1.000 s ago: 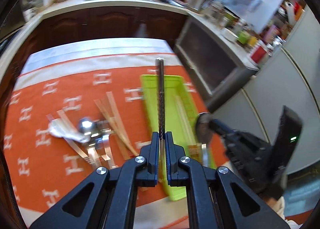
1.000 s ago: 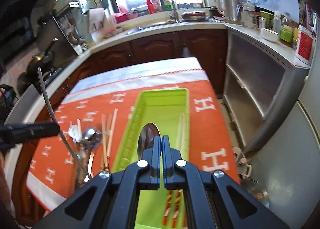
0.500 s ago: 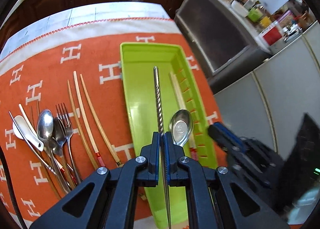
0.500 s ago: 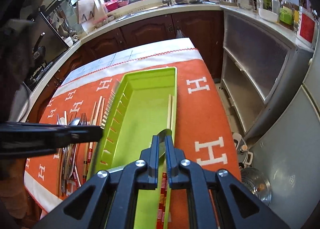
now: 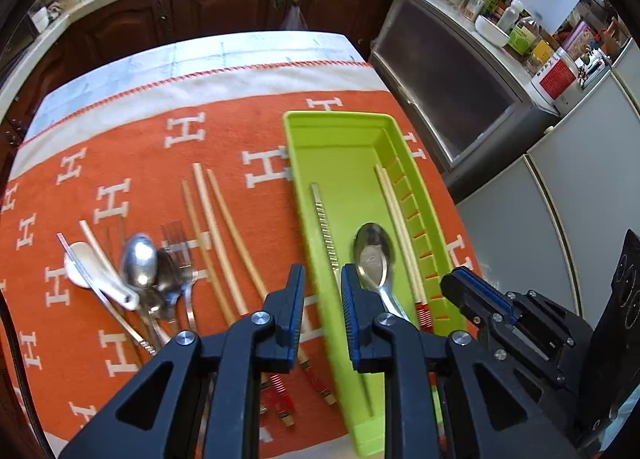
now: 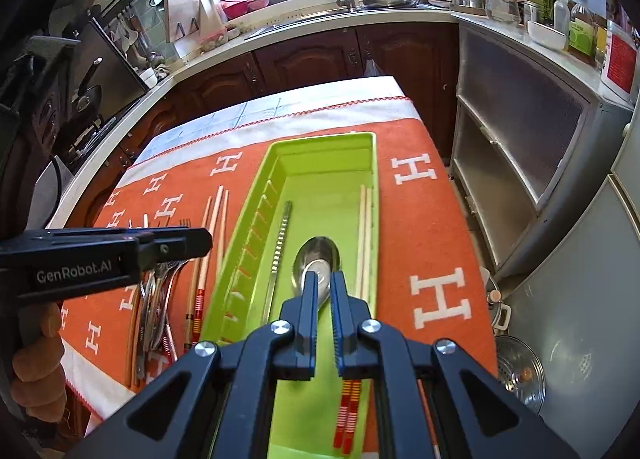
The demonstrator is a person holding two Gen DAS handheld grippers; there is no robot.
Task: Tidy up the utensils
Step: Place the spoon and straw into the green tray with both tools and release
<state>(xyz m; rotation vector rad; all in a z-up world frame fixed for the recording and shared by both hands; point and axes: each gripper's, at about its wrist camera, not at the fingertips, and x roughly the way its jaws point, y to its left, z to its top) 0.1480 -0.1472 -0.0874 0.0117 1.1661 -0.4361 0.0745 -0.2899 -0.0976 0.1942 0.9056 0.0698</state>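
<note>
So far the long lime-green plastic tray [image 6: 370,179] holds your ridged metal chopstick [image 5: 326,231], steel spoon [image 5: 374,251] and pale wooden chopstick pair [image 6: 363,235]. Your left gripper [image 5: 320,295], jaws just opened, grips nothing; your right gripper [image 6: 323,291] stands slightly parted over the spoon. Left outside: three wooden chopsticks [image 5: 218,235] and the spoon-and-fork heap [image 5: 148,275].

Spoon [image 5: 373,255] in tray [image 5: 340,131], btwn metal chopstick [image 5: 325,227] & chopsticks [image 5: 396,215].
</note>
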